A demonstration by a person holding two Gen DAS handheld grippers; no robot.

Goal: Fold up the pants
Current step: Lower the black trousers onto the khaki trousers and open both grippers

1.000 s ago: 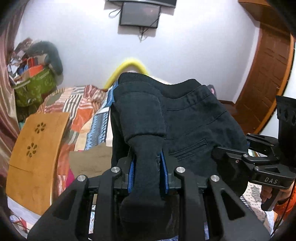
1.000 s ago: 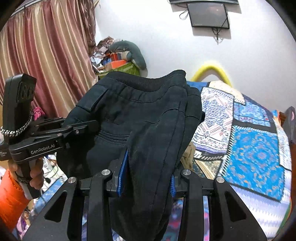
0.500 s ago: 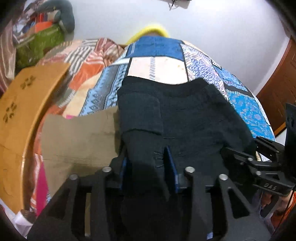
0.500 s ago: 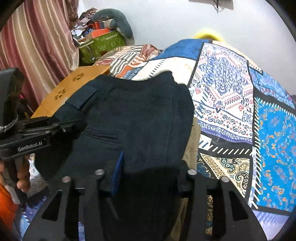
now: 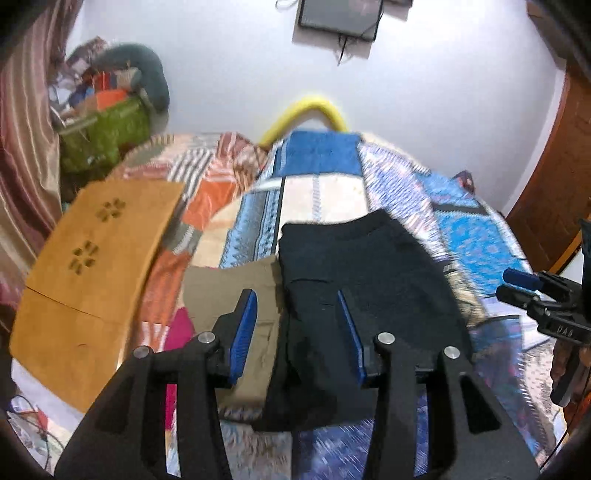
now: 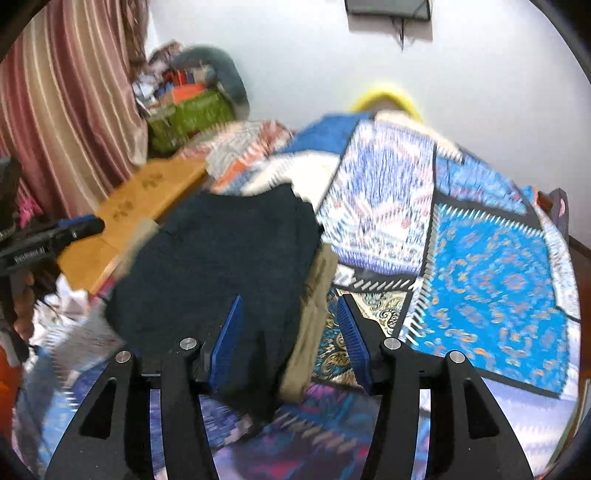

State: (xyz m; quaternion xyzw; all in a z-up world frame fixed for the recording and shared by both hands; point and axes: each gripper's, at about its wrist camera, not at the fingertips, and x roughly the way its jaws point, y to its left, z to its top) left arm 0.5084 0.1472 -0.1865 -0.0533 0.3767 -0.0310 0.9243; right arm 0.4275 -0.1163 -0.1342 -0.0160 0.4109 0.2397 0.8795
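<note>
Left hand-held gripper [image 5: 297, 328] and right hand-held gripper [image 6: 288, 328] just parted, empty, above black pants [image 5: 365, 273]

left wrist: looks down close over folded black pants [image 5: 362, 273] | right wrist: same, from right [image 6: 221, 258] | shared: patchwork bedspread [image 5: 480, 236] [image 6: 498, 266]

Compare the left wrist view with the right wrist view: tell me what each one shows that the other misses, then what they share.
Only the left wrist view shows the brown door at the right edge and the right gripper from outside. Only the right wrist view shows the striped curtain broadly and the left gripper from outside. Both show the dark pants lying folded on a khaki garment on the patchwork bedspread, the wooden board, the wall screen, and open jaws that have just been opening, with nothing gripped.
</note>
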